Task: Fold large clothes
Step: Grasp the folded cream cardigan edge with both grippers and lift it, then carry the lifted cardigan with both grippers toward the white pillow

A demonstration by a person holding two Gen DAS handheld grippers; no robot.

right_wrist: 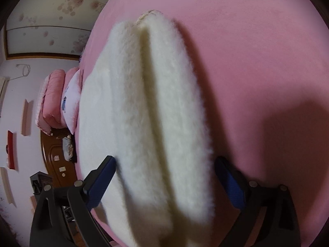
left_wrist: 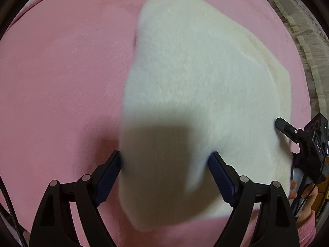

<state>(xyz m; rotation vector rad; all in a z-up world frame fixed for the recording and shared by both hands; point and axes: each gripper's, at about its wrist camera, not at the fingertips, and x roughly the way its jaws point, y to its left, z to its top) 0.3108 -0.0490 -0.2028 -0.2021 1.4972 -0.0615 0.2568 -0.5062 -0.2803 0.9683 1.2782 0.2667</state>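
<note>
Fluffy cream-white fleece garment (left_wrist: 185,78) spread on a pink plush bedcover (left_wrist: 61,72), doubled over itself with a long fold crease visible from the right wrist. Near end blurred, lying between the wide-set fingers of the left gripper (left_wrist: 165,160); grip not discernible. Same with the right gripper (right_wrist: 164,164): fingers spread wide, thick folded fleece between them, contact unclear. Bare hand with pink cuff (left_wrist: 306,201) on the right tool at the frame edge. Beyond the bed: stacked pink quilts (right_wrist: 51,100), pale pillow (right_wrist: 72,103), brown wooden headboard (right_wrist: 55,160), white wall, floral-patterned panel (right_wrist: 57,6), cream ruffled fabric (left_wrist: 298,41).
</note>
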